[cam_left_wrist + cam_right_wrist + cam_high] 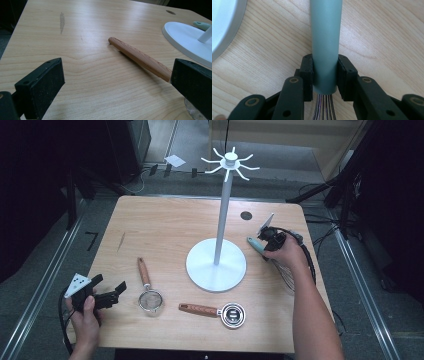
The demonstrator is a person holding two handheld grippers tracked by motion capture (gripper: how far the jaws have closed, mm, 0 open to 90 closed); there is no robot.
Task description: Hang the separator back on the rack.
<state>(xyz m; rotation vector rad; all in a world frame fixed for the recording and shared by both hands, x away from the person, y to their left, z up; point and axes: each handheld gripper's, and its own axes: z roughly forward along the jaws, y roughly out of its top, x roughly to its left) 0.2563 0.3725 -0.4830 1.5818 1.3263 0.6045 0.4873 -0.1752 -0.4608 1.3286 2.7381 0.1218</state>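
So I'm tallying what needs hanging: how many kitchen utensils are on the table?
3: a strainer front left, a measuring cup front centre, and a whisk gripped by the right tool.

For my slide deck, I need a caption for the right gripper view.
Right gripper shut on the whisk, jaws clamping its green handle just above the wires, over the wooden table.

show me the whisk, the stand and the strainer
whisk [325,37], right gripper view, on its green handle
stand [216,265], high view, on its round white base
strainer [150,300], high view, on its mesh bowl
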